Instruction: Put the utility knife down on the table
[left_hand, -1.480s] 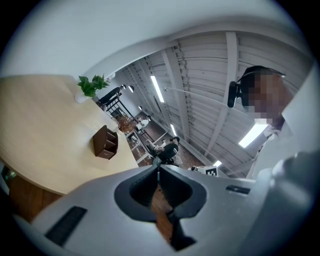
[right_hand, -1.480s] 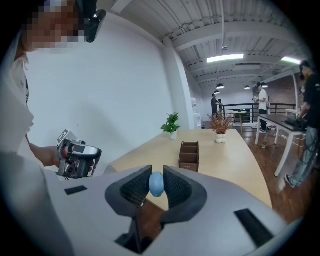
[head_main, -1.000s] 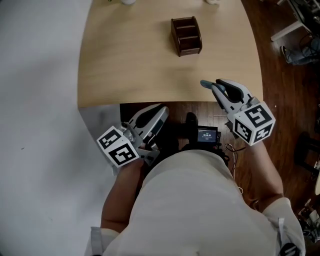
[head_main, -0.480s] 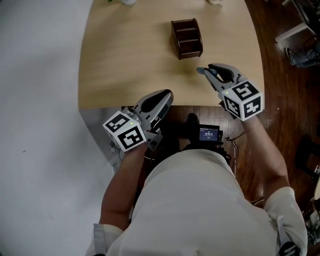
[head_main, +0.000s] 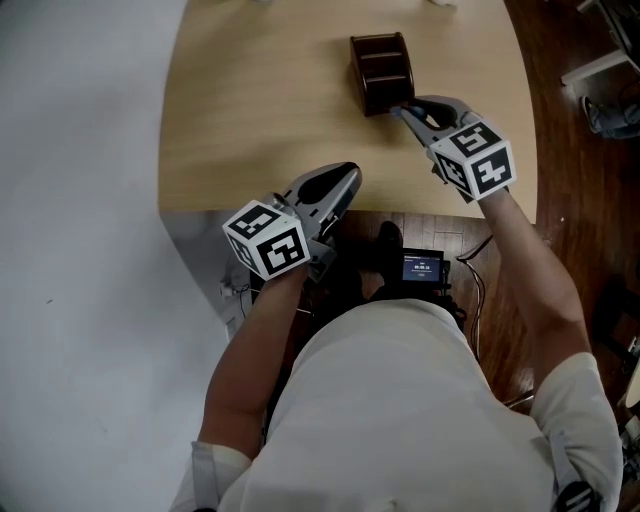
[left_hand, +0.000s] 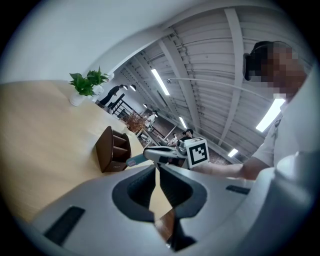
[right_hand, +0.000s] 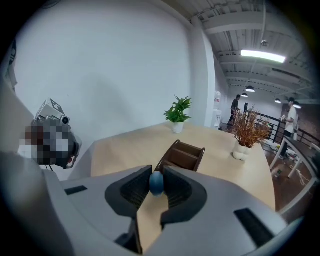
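Observation:
The utility knife (right_hand: 156, 183) shows as a blue-teal end pinched between the jaws of my right gripper (right_hand: 156, 175). From the left gripper view its teal tip (left_hand: 134, 160) sticks out of the right gripper (left_hand: 150, 154). In the head view the right gripper (head_main: 405, 110) hovers over the wooden table (head_main: 250, 120), its tips right beside a dark brown desk organizer (head_main: 380, 72). My left gripper (head_main: 348, 178) is at the table's near edge, with its jaws together and nothing between them (left_hand: 156, 167).
The brown organizer (right_hand: 182, 155) has open compartments. A potted green plant (right_hand: 177, 112) and a white vase of dry twigs (right_hand: 245, 135) stand at the far end of the table. A small device with a lit screen (head_main: 422, 266) sits below the table's near edge.
My right gripper has carried the knife forward from the table's near edge to right beside the organizer. The left gripper has risen a little toward the table's edge.

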